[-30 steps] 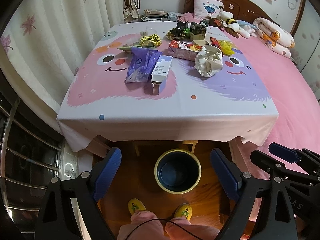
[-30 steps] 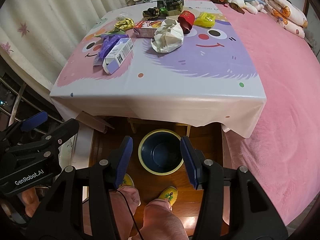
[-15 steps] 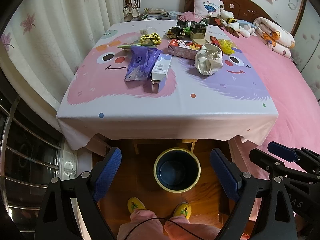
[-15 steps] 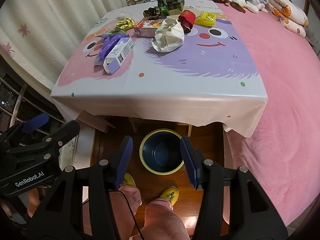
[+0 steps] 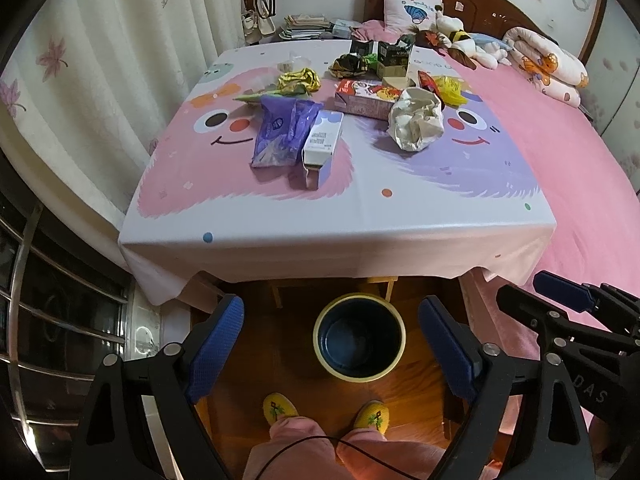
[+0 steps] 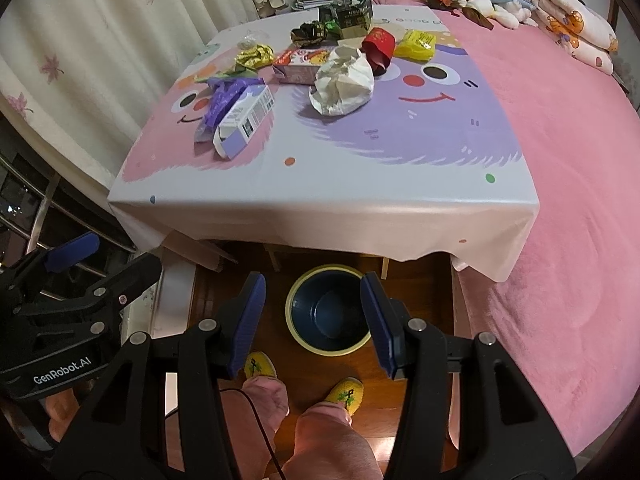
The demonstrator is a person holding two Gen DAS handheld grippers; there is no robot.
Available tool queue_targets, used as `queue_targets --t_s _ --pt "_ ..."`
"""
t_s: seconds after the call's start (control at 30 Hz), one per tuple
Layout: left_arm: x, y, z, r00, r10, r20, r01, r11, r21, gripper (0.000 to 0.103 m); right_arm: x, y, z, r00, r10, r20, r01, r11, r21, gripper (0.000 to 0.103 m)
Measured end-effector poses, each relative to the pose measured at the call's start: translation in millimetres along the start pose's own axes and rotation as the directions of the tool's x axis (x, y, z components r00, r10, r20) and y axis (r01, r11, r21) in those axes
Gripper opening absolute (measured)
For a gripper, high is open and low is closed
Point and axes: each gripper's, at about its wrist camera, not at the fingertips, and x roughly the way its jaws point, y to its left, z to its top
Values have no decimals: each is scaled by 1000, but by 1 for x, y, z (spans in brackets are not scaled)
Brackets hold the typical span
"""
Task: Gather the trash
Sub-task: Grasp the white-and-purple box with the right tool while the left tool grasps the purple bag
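Note:
Several pieces of trash lie on the table's far half: a purple bag (image 5: 280, 132), a white-and-purple carton (image 5: 322, 140), a crumpled white paper bag (image 5: 416, 120), a pink snack box (image 5: 366, 98), gold foil (image 5: 300, 78), a yellow wrapper (image 6: 416, 44) and a red wrapper (image 6: 378, 48). A dark blue bin with a yellow rim (image 5: 359, 342) stands on the floor under the near table edge. My left gripper (image 5: 332, 344) is open above the bin, holding nothing. The right gripper (image 6: 314, 316) is open too, with nothing between its fingers.
The table (image 5: 340, 224) wears a cartoon cloth that hangs over the near edge. A pink bed (image 6: 560, 140) lies to the right, curtains (image 5: 100, 60) to the left. A person's yellow slippers (image 5: 280, 408) stand on the wooden floor beside the bin.
Both views have shifted only slightly; the table sits a touch lower in the right wrist view. Both grippers stay open and the trash has not moved.

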Motion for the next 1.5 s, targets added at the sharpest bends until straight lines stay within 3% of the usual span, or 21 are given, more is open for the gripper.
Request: queue_targets --t_s 0.1,0.37,0.6,0.77,1.03,1.23,1.5 --pt "-8 1 6 1000 24 12 -24 1000 11 79 -4 0 6 1000 15 19 -16 1000 10 47" --pt "-28 23 35 986 142 90 -143 990 12 79 -4 3 30 997 49 52 -50 999 22 47" --pt "-15 56 70 986 139 88 -143 989 41 77 22 25 69 997 69 33 -68 998 -16 47" --pt "7 85 105 994 92 66 -96 994 46 75 57 49 111 997 76 10 -76 997 12 47" --pt "62 138 162 1000 22 10 -23 996 82 75 147 73 175 996 14 -92 -7 996 84 47" --pt "109 166 192 999 -25 -44 31 990 139 75 201 83 199 985 -15 -171 37 991 125 47" --pt "156 164 217 986 -116 -120 138 971 195 76 232 97 211 978 -1 -207 38 984 174 47"
